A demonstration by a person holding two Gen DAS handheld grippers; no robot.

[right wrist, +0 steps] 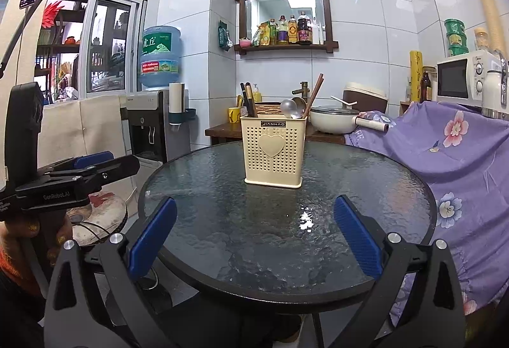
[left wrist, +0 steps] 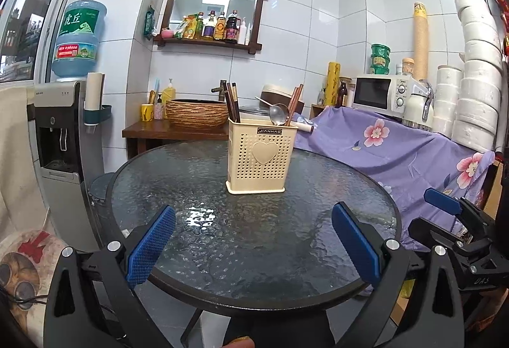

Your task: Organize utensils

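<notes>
A cream perforated utensil holder (left wrist: 261, 155) (right wrist: 274, 150) with a heart on its front stands upright on the round glass table (left wrist: 222, 236) (right wrist: 254, 240), toward the far side. Dark chopsticks (left wrist: 232, 103) (right wrist: 248, 101) stick out of its left compartment. Metal spoons (left wrist: 279, 115) (right wrist: 292, 107) and brown chopsticks (left wrist: 295, 103) (right wrist: 313, 95) lean out of the right one. My left gripper (left wrist: 253, 240) hangs open over the near table edge, nothing between its blue pads. My right gripper (right wrist: 254, 236) is open and empty too, well short of the holder.
A water dispenser (left wrist: 60, 138) stands at the left. A purple flowered cloth (left wrist: 397, 157) (right wrist: 445, 157) covers the counter on the right, with a microwave (left wrist: 380, 92) on it. Behind the table is a wooden sideboard with a woven basket (left wrist: 197, 112) and a white pot (right wrist: 331, 120).
</notes>
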